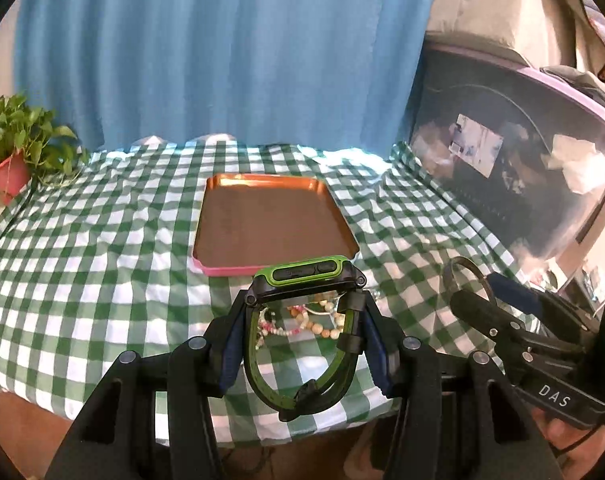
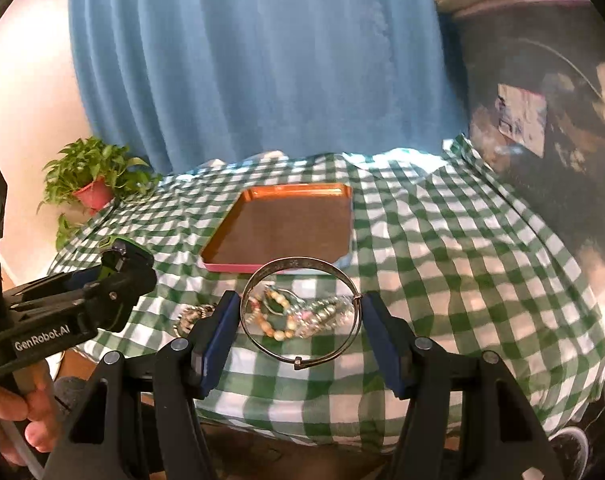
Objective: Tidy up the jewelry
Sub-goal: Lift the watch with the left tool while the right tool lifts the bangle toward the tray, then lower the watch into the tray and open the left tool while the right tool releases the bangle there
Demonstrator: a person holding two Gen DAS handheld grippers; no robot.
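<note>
You are clamping the green watch (image 1: 302,320) in your left gripper (image 1: 302,336) and the thin bangle (image 2: 300,312) in your right gripper (image 2: 300,320); the bangle is sitting edge-on between the pads, so tilting toward the tray (image 2: 282,194) is risking a slip.

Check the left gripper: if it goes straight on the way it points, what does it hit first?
Probably the tray. The left gripper, shut on the watch, aims down over the beads toward the tray's near edge; depth is unclear, so it may meet the cloth just short.
</note>
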